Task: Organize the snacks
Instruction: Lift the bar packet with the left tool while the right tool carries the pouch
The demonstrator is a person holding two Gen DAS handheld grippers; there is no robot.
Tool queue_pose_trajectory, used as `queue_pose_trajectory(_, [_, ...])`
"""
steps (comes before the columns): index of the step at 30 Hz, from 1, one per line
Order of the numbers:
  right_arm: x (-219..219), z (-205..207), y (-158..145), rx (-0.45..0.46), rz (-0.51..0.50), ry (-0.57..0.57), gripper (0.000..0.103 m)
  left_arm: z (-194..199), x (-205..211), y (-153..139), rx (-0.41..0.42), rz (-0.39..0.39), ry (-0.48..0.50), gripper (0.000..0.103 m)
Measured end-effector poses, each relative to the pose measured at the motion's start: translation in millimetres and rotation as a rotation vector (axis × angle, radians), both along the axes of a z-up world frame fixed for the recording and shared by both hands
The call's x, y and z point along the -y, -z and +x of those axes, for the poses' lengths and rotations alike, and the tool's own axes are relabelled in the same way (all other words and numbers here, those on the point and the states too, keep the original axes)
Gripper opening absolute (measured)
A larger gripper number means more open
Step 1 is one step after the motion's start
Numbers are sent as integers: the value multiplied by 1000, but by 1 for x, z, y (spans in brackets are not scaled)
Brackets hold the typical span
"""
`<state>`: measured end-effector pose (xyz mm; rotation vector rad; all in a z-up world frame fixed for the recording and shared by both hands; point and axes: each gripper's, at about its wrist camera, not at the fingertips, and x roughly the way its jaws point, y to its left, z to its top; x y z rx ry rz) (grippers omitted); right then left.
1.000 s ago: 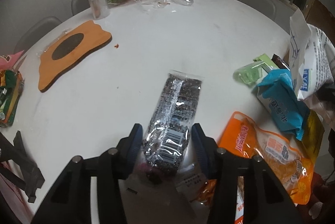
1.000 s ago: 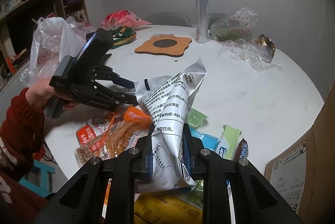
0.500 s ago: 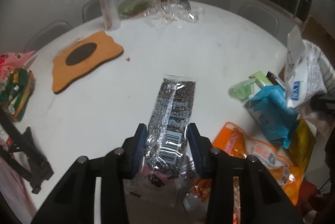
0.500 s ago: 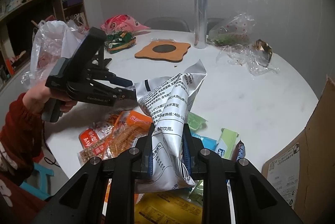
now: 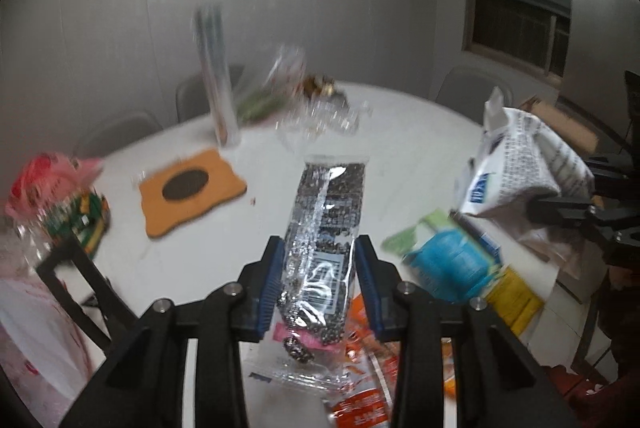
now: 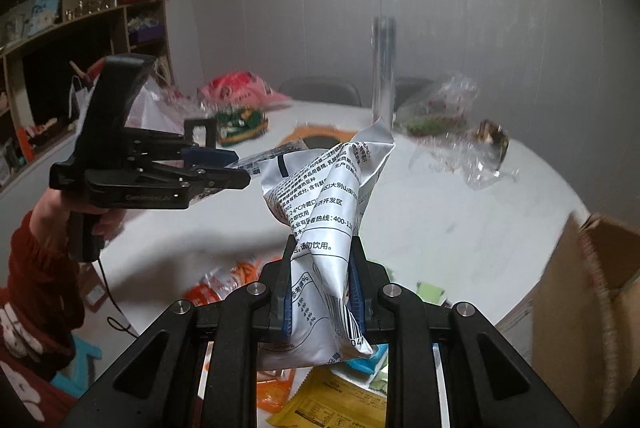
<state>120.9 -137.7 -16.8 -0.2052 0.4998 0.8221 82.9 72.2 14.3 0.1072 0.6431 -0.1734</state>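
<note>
left gripper (image 5: pixel 319 278) fingers clamped on one clear packet of dark seeds (image 5: pixel 324 228) held up over the white bench (image 5: pixel 404 131), right gripper (image 6: pixel 322 292) pinching one crumpled white pouch (image 6: pixel 324 203), only the right view shows the cardboard box (image 6: pixel 588 312), one orange mat (image 5: pixel 188 187)

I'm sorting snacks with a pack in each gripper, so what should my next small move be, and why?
Probably swing the right gripper, shut on the white printed pouch, toward the open cardboard box at its right. Both packs are already off the table, and the left gripper still grips the dark seed pack.
</note>
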Motion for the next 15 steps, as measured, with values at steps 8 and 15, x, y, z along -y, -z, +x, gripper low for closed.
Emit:
queue_pose_trajectory(8, [29, -15, -32, 85, 26, 46, 17, 8, 34, -5, 5, 36, 9, 31])
queue_pose_trajectory(15, [35, -16, -26, 55, 21, 21, 17, 10, 45, 30, -82, -1, 50, 31])
